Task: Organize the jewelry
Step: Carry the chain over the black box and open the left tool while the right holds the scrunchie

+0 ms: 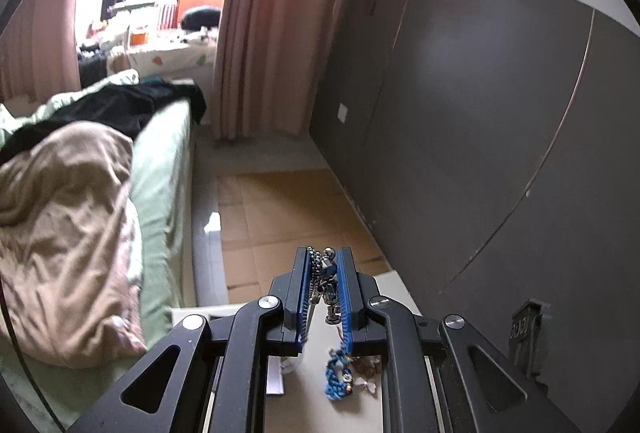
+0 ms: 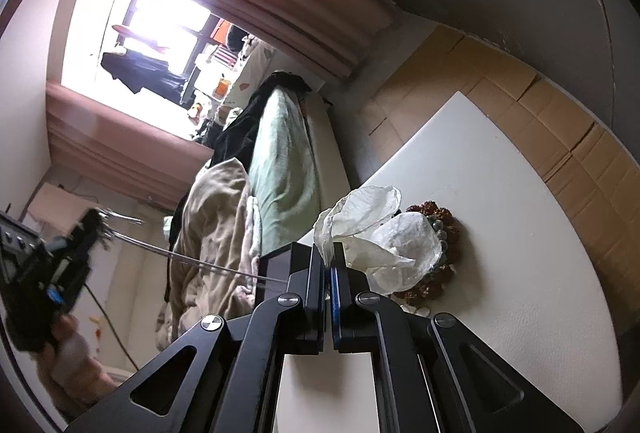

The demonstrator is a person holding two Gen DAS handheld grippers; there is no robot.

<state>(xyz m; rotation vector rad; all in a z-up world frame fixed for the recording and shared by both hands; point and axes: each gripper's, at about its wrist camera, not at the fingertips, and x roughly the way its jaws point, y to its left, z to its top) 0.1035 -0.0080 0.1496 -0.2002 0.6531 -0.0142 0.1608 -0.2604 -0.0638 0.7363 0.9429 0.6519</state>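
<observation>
We have the left gripper (image 1: 325, 273) clamped on a metal-bead chain piece (image 1: 326, 281), a strand of dark and silver links pinched between the blue pads and lifted clear of the white surface (image 1: 304, 409). Below it, near us on that surface, lie a blue braided bracelet (image 1: 336, 379) and a few small pale charms (image 1: 368, 387) just beside it.

The right gripper (image 2: 329, 265) is pressed together on the edge of a crumpled white tissue wrap (image 2: 380, 233), which puffs out to the right of the pads. Behind the wrap, touching it, sits a ring of amber-brown beads (image 2: 440, 253) with a strand of grey-green beads (image 2: 438, 227) along its inner side. In the right wrist view the left gripper (image 2: 94, 229) shows at far left, and a thin silver chain (image 2: 192, 257) runs from it toward the right gripper, drawn nearly straight; where its near end goes we cannot tell.

We judge the step to be separating pieces for sorting. To do it well, we should keep the two hands from pulling further apart so the thin chain is not strained, hold the grip steady on the metal links, and raise the tissue slowly so no bead strand catches in it and drags off the surface.
</observation>
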